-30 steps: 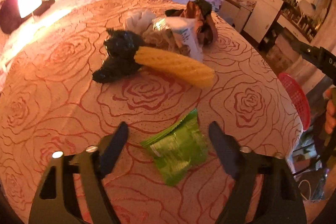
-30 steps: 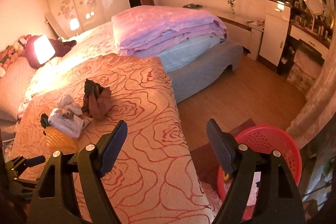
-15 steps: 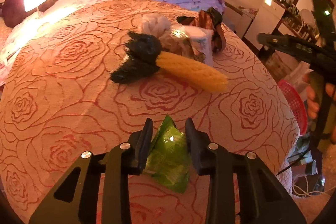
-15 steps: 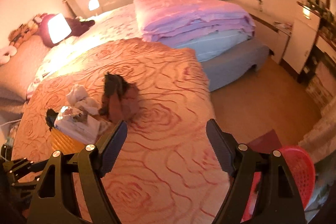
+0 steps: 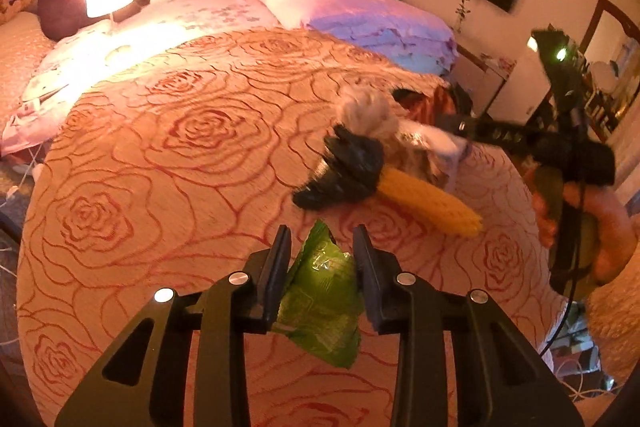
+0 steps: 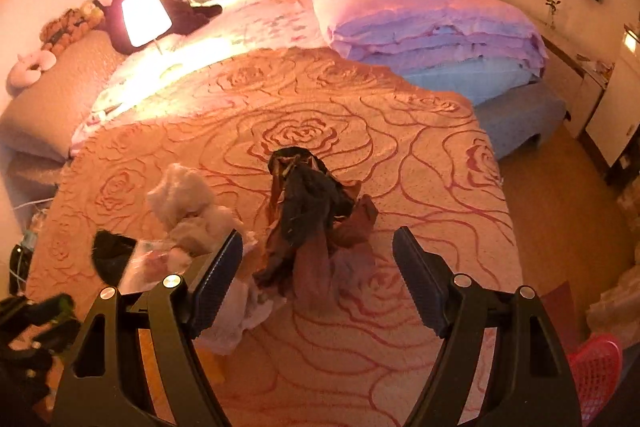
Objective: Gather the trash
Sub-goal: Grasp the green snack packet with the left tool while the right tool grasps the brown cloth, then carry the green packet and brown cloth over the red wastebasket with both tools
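Green foil is what I have in my left tool (image 5: 322,267) — its two fingers are clamped on a crinkled green snack wrapper (image 5: 320,303), which hangs between them just clear of the rose-patterned bedspread (image 5: 140,187). My right tool (image 6: 318,277) stands wide apart with nothing in it, pointing down over the dark brown crumpled wrapper (image 6: 312,215), which lies dead ahead between the fingers and runs lengthwise away from me, so I judge the right hand is the nearer one for that piece. To its left sit the white tissue wad (image 6: 184,203) and a clear plastic bag (image 6: 148,267), partly hidden behind the left finger. From the left camera the yellow corn cob (image 5: 428,199) lies slantwise, its far end tucked under a black bag (image 5: 344,171). The red basket (image 6: 596,375) — where I take the trash to be headed — is cut off at the lower right edge on the floor beside the bed, well apart from my loaded tool. Whether the brown wrapper touches the tissue I cannot tell.
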